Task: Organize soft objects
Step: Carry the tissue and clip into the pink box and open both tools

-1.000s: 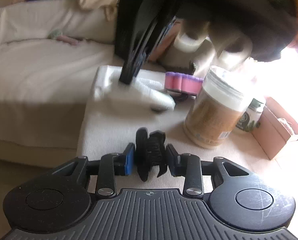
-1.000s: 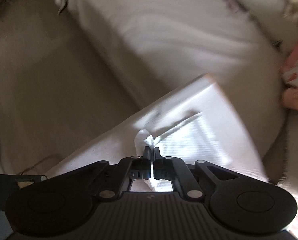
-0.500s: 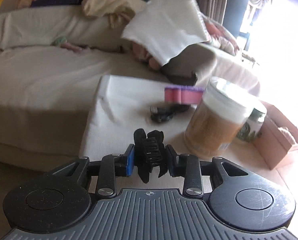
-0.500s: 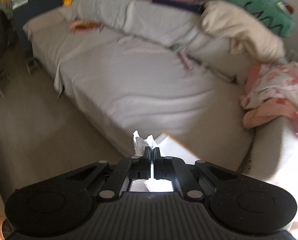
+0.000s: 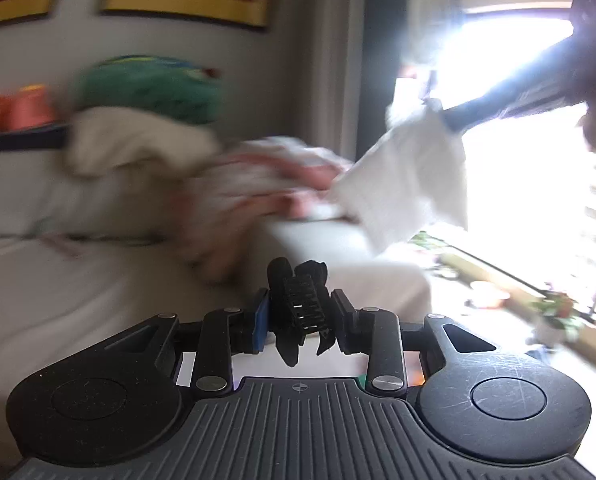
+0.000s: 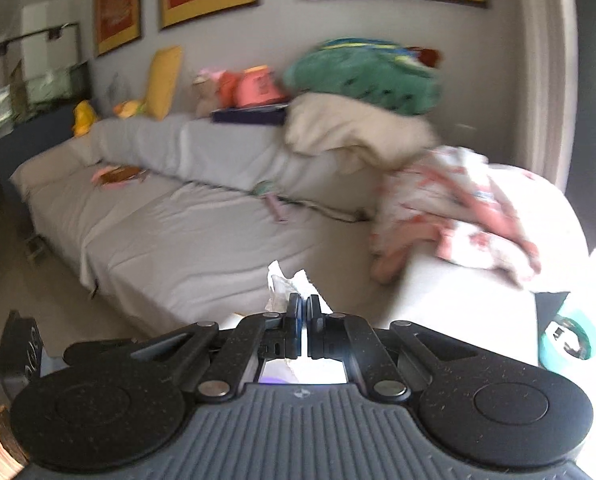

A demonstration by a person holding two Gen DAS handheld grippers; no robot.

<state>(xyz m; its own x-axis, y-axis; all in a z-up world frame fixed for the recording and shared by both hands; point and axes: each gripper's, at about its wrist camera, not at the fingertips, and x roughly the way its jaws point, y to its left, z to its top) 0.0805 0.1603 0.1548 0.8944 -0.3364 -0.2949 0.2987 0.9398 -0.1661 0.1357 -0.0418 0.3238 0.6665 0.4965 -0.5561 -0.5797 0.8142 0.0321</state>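
From the left wrist view, my left gripper [image 5: 299,314] is closed around a black hair claw clip [image 5: 298,308], which sits upright between the pads with its teeth facing the camera. Up to the right, the white cloth [image 5: 409,184] hangs in the air from my right gripper [image 5: 453,118], against the bright window (much of the sofa here is blurred). From the right wrist view, my right gripper [image 6: 305,312] is pinched nearly shut on a crumpled edge of the white cloth [image 6: 288,282], above the grey sofa [image 6: 186,232], with a pink patterned blanket [image 6: 457,208] on its right end.
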